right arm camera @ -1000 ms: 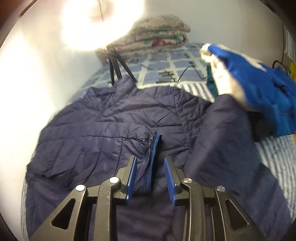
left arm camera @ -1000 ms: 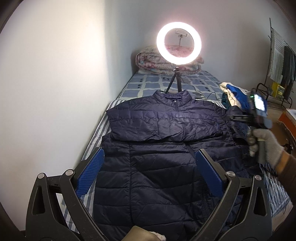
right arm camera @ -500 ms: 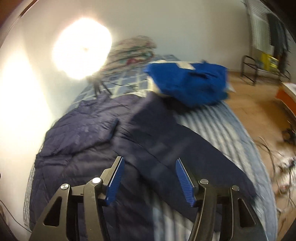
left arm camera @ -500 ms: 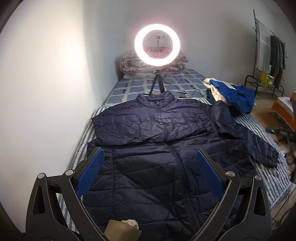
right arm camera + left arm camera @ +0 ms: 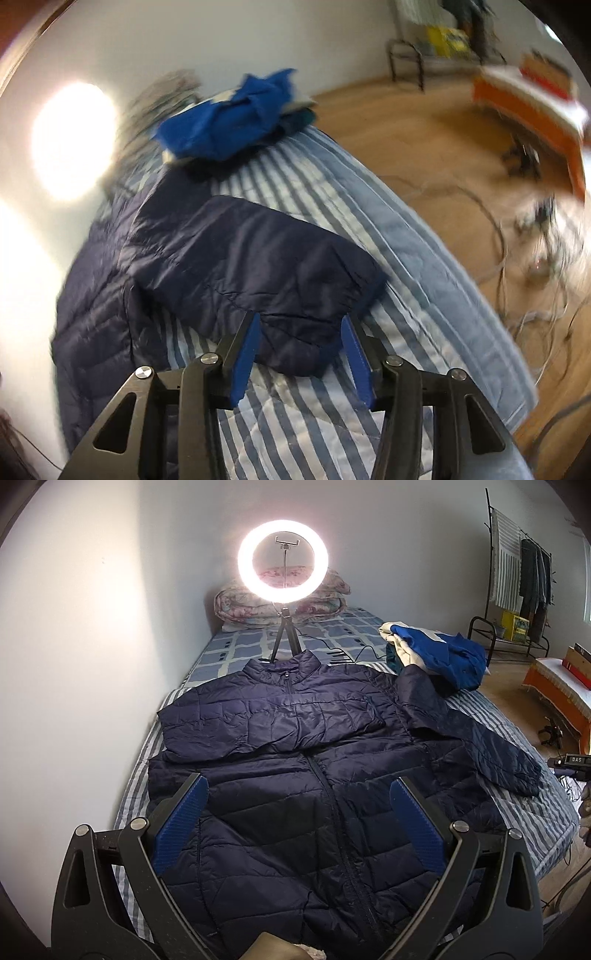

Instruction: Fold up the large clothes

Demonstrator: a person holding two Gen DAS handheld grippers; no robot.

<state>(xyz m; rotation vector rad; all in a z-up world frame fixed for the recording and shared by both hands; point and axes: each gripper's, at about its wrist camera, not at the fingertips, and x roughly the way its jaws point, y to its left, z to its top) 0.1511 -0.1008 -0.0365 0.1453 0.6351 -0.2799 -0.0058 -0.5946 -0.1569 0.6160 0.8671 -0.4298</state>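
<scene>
Nearest in the left wrist view, the left gripper (image 5: pixel 299 823) hangs above the lower front of the navy puffer jacket (image 5: pixel 314 812), its blue-padded fingers (image 5: pixel 181 823) spread wide and holding nothing. The jacket lies face up and zipped on the bed (image 5: pixel 532 812), hem toward the camera and collar toward the far end. One sleeve is folded across the chest, while the other sleeve (image 5: pixel 469 734) stretches out over the striped cover toward the bed's edge. In the right wrist view, which is blurred, the right gripper (image 5: pixel 299 360) is just above the cuff end of that outstretched sleeve (image 5: pixel 258 266), its fingers (image 5: pixel 243 358) parted on either side of the cuff without closing on it; whether the pads touch the fabric cannot be told. Beyond the sleeve, a crumpled bright blue garment (image 5: pixel 443 653) sits near the bed's edge. Behind the jacket's collar stands a lit ring light (image 5: pixel 282 561) on a small tripod, and behind that a folded floral quilt (image 5: pixel 236 605) rests against the wall. Far right, a clothes rack (image 5: pixel 517 572) stands on the wooden floor.
</scene>
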